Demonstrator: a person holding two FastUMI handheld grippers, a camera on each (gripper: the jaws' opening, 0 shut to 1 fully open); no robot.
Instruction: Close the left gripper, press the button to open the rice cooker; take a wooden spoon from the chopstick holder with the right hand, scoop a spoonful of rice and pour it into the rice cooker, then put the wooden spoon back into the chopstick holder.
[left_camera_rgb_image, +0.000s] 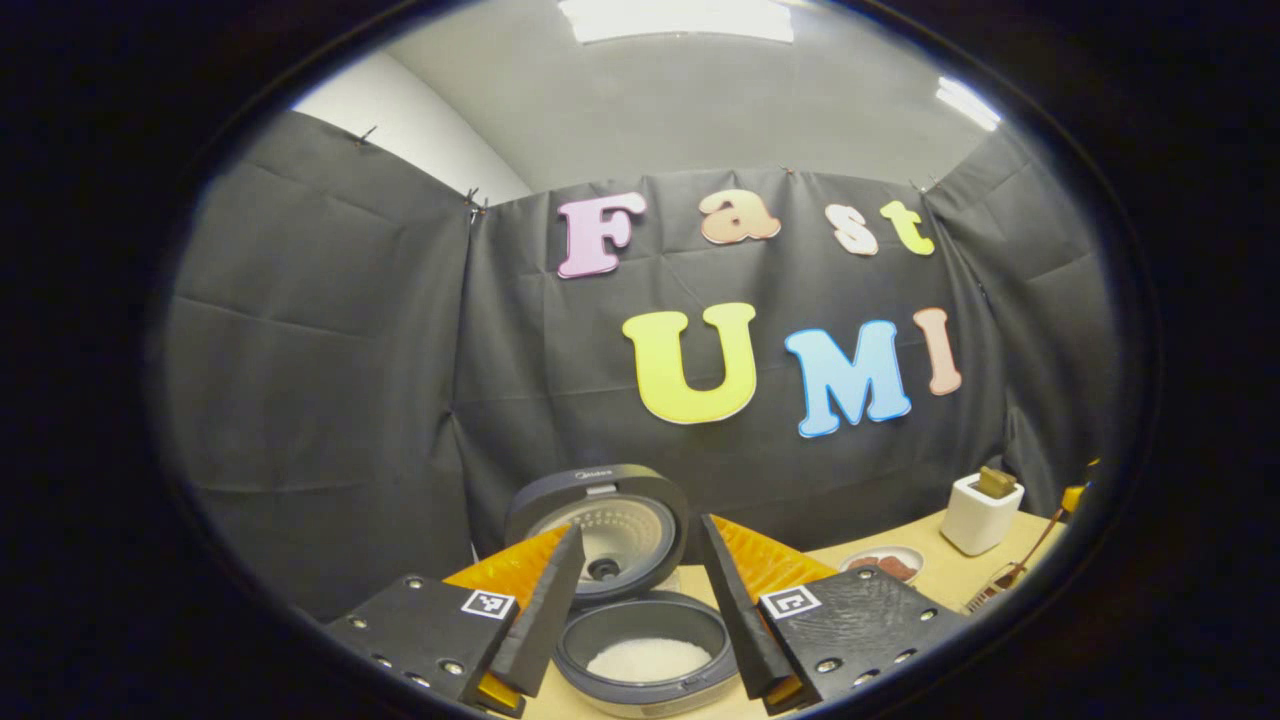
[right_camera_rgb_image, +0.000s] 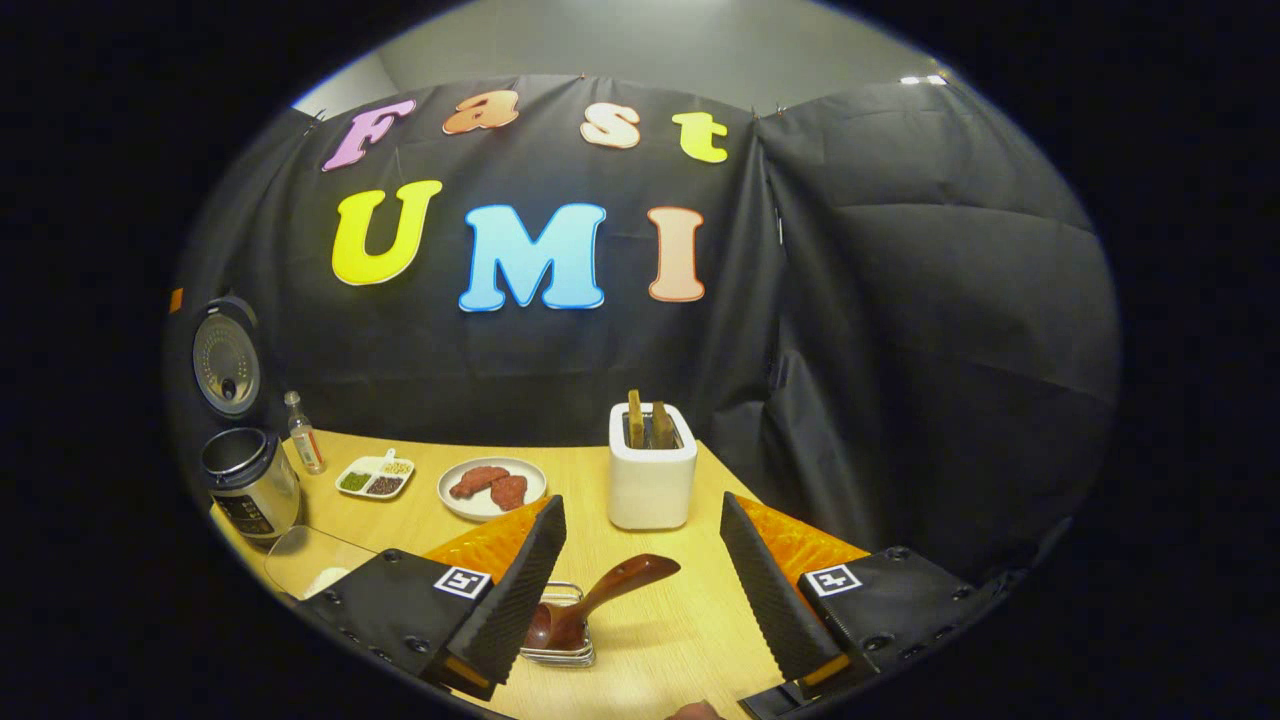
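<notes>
In the left gripper view, the left gripper (left_camera_rgb_image: 640, 610) hangs just above the rice cooker (left_camera_rgb_image: 640, 650), its fingers spread wide and holding nothing. The cooker stands open: the inner pot sits right below the fingertips with a low white mound of rice (left_camera_rgb_image: 648, 660) in its bottom, and the lid (left_camera_rgb_image: 600, 530) is tipped up behind it, its perforated inner plate facing forward. Farther right on the wooden table (left_camera_rgb_image: 940, 580) lies a small plate (left_camera_rgb_image: 885, 563) with reddish pieces on it, and beyond that a white box-shaped container (left_camera_rgb_image: 982, 512) with something brown poking out of the top.

In the right gripper view, the right gripper (right_camera_rgb_image: 640, 590) is likewise spread apart with nothing between its fingers. Just ahead of them the wooden spoon (right_camera_rgb_image: 600, 598) rests in a wire chopstick holder (right_camera_rgb_image: 560, 650), bowl end down and handle slanting up to the right (it lies low rather than upright). Behind it stands the white container, here with two brown slices in its slot. Leftward along the table sit the plate of reddish pieces, a divided white dish (right_camera_rgb_image: 375, 477) of small green and dark bits, a little bottle (right_camera_rgb_image: 302, 432), and, far left, the open cooker. A clear container (right_camera_rgb_image: 310, 565) sits near the left finger.
</notes>
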